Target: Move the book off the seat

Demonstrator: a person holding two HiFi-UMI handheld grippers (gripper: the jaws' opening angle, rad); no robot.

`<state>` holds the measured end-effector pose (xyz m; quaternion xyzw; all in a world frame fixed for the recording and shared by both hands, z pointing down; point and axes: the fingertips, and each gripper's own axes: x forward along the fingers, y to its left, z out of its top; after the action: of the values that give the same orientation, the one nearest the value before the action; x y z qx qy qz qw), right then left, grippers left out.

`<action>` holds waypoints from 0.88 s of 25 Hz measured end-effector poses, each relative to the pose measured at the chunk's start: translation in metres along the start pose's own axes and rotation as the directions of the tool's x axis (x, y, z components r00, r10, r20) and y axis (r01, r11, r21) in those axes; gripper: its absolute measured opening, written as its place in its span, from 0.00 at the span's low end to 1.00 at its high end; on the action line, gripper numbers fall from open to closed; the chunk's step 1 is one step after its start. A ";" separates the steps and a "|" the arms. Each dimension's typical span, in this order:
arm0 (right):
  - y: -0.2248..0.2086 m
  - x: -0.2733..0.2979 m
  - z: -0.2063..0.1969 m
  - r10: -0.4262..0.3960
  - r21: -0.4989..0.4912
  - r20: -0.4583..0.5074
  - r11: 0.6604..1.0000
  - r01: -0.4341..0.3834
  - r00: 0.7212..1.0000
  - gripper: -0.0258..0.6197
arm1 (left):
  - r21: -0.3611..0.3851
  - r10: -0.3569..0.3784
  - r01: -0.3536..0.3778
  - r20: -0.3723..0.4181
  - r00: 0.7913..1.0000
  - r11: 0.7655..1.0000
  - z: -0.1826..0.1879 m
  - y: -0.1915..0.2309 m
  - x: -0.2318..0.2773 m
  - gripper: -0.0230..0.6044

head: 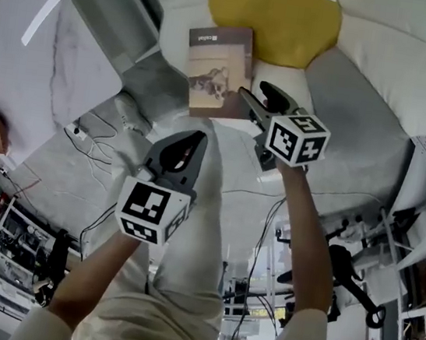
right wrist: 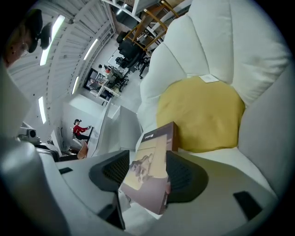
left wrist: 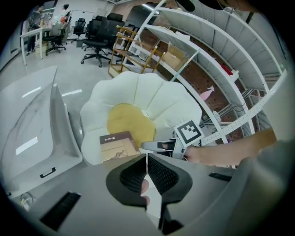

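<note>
A brown-and-cream book (head: 218, 68) lies at the front edge of a white flower-shaped seat (head: 403, 50) with a yellow centre (head: 274, 13). My right gripper (head: 247, 103) is shut on the book's near right edge. In the right gripper view the book (right wrist: 152, 170) stands tilted between the jaws, with the yellow cushion (right wrist: 203, 110) behind it. My left gripper (head: 195, 141) hangs below the book, apart from it, jaws pressed together on nothing. The left gripper view shows the book (left wrist: 117, 145) and the right gripper (left wrist: 152, 146) just beyond my left gripper (left wrist: 147, 161).
A pale slanted panel (head: 49, 48) stands left of the seat, with cables (head: 99, 141) on the floor beside it. A black wheeled base (head: 347, 278) sits at the right. White shelving (left wrist: 221, 60) and black office chairs (left wrist: 92, 32) stand behind the seat.
</note>
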<state>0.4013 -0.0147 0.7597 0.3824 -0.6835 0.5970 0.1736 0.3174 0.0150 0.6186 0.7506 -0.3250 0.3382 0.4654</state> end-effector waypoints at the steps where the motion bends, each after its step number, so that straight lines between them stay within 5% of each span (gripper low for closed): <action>1: -0.006 0.006 0.001 0.003 -0.002 -0.014 1.000 -0.003 1.000 0.40 | 0.003 -0.003 0.003 0.001 1.000 1.000 0.001 -0.001 0.005 0.06; 22: -0.057 0.078 0.000 0.073 0.107 -0.190 0.993 -0.053 0.979 0.42 | -0.066 0.019 -0.020 -0.004 1.000 0.998 -0.008 0.018 0.046 0.06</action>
<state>0.3926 -0.0391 0.8530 0.3090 -0.6440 0.6705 0.2004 0.3265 0.0080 0.6673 0.7311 -0.3424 0.3332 0.4872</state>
